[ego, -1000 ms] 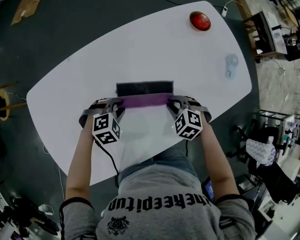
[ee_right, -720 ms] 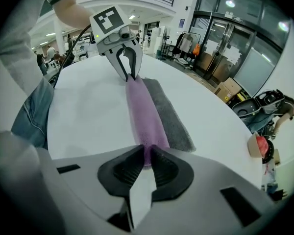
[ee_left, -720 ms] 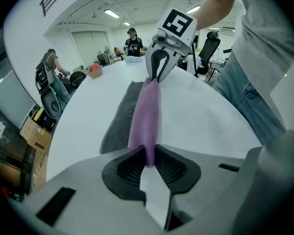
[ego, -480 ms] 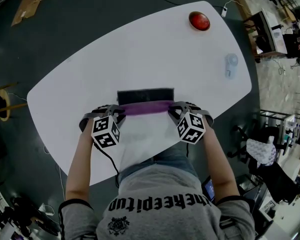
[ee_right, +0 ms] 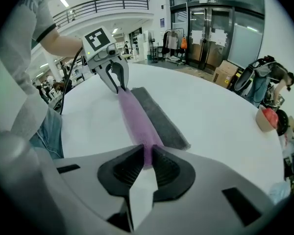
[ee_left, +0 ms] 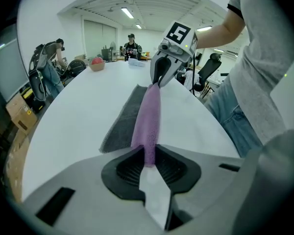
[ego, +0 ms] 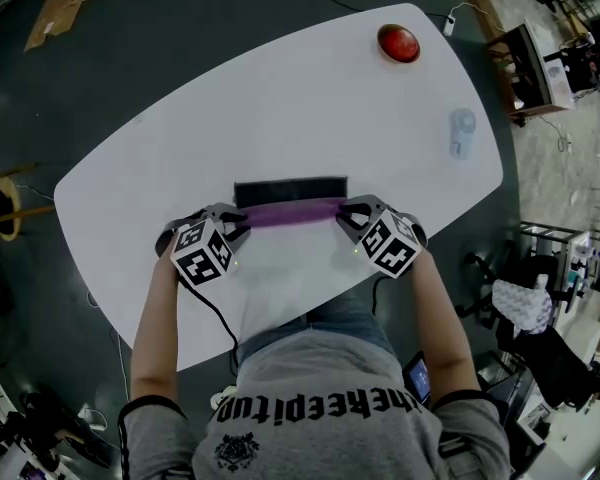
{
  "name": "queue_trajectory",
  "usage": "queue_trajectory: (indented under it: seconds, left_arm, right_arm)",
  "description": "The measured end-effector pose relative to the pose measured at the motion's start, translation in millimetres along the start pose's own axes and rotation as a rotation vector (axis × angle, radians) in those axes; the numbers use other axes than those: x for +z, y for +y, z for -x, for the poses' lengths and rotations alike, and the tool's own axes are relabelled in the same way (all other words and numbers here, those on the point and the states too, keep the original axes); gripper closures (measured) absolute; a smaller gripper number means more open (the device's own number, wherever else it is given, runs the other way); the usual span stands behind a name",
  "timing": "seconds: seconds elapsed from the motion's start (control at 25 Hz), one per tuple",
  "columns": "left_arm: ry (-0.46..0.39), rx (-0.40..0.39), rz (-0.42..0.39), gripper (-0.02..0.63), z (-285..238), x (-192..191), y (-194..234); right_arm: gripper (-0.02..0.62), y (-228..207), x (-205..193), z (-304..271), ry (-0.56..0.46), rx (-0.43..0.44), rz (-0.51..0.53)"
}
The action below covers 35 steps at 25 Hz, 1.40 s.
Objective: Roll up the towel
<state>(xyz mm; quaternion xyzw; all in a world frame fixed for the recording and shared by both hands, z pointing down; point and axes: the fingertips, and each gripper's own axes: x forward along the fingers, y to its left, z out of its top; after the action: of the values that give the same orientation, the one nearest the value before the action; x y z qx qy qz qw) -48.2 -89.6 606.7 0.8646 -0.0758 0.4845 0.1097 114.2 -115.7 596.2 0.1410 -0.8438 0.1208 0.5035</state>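
Observation:
The towel lies on the white table (ego: pixel 280 98), its near part rolled into a purple roll (ego: pixel 292 213) and its dark grey flat part (ego: pixel 290 189) spread out just beyond. My left gripper (ego: pixel 238 220) pinches the roll's left end (ee_left: pixel 148 148); its jaws have just been opening slightly, and the end stays pressed between the pads. At the other end, my right gripper (ego: pixel 345 215) is shut on the roll (ee_right: pixel 146 151). Each gripper view looks along the roll to the opposite gripper: the right one (ee_left: pixel 159 80) and the left one (ee_right: pixel 118 84).
A red round object (ego: pixel 399 41) sits at the table's far right end, with a pale bluish item (ego: pixel 462 128) nearer along the right edge. The table's near edge runs just under the person's forearms. People and clutter stand beyond the table (ee_left: pixel 49 67).
The towel has slid a little toward the person with both grippers on the roll. Both marker cubes have since tilted outward as the wrists rolled.

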Motion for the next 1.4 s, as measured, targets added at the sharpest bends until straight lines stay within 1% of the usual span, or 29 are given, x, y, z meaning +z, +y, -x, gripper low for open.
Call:
queue_trajectory:
  seconds: [0.2,0.44,0.68,1.04,1.2,1.4]
  left_arm:
    - [-0.025,0.025,0.038,0.529,4,4,15]
    - [-0.019,0.087,0.041,0.528,6,9,36]
    - [-0.001,0.125,0.037,0.525,3,11,55]
    - [0.007,0.174,0.053,0.522,-3,16,74]
    - [-0.006,0.184,0.074,0.522,-4,19,80]
    - [-0.035,0.183,0.133,0.518,0,19,91]
  right_arm:
    - [0.545,-13,7,3,-0.039,-0.028,-0.021]
    - [0.545,-28,14,2,-0.057,-0.073,-0.022]
    - [0.543,-43,18,-3,-0.044,-0.103,-0.009]
    - [0.541,-57,16,-9,-0.032,-0.129,-0.003]
    - [0.541,-62,14,-11,-0.030,-0.135,-0.011]
    - [0.540,-68,18,-13,-0.034,-0.144,-0.022]
